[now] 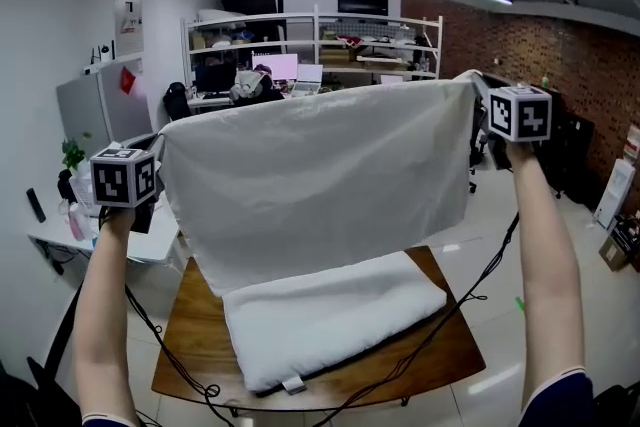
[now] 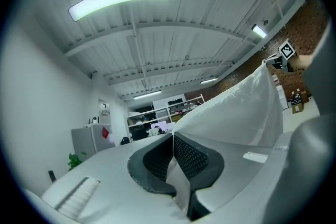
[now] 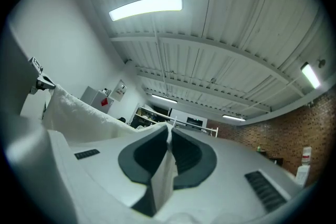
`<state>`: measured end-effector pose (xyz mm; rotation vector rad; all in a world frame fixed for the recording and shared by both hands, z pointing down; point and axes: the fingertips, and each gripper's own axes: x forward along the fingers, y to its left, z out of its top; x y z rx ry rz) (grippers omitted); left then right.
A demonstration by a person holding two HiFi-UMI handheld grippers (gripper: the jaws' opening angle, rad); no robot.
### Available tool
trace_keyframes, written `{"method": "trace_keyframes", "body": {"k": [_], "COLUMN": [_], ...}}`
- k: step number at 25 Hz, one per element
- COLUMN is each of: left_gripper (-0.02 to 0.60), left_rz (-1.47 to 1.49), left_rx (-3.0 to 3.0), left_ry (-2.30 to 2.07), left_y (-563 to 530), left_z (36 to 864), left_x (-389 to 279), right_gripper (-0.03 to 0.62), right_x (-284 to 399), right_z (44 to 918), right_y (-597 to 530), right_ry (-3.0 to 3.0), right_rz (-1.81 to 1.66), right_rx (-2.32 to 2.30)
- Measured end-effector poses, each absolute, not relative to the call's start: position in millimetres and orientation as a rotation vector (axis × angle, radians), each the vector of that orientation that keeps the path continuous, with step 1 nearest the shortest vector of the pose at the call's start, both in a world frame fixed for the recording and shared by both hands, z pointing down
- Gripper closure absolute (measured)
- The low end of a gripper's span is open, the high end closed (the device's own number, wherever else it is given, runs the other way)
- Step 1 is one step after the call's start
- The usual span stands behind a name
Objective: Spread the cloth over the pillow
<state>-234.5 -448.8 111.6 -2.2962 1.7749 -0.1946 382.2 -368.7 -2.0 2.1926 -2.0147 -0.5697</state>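
Far left: grey fridge, small plant on a white side desk.

Left gripper is raised at the cloth's upper left corner, marker cube facing the head camera. In the left gripper view its jaws are pressed together on a thin fold of white fabric, with no gap visible. From there the fabric runs off toward the other gripper.

Centre: the cloth is off the table, held by its two top corners. It hangs as a wide sheet, top edge roughly level and sagging slightly in the middle. The bottom edge drapes down to the back edge of the pillow; contact can't be confirmed. Most of the pillow is uncovered. It lies flat on the round wooden table, white, with a small tab at the near edge. Black cables trail from both arms across the tabletop. Behind the sheet: white shelving with office clutter.

Right gripper is raised a bit higher than the left one, at the upper right corner. In the right gripper view its jaws are closed, pinching a strip of the fabric between the pads. The sheet stretches left toward the far gripper.

Far right: brick wall.
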Motion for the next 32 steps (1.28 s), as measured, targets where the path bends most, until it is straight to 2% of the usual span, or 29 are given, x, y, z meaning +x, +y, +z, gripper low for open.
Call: {"method": "trace_keyframes", "body": {"k": [15,32], "left_gripper": [0.569,0.568], "left_rz": [-0.255,-0.260], "left_rx": [-2.146,-2.160], "left_ry": [1.919,1.938], "left_y": [-417.0,-514.0], "left_z": [88.9,112.9], "left_x": [-238.2,-255.1], "right_gripper": [0.569,0.569], "right_x": [396.6,383.8], "right_z": [71.5,102.0], "right_y": [-422.2,-537.0], "right_ry": [-2.189,-2.255], "right_rz": [-0.399,-0.337], "right_rx": [2.058,2.054]}}
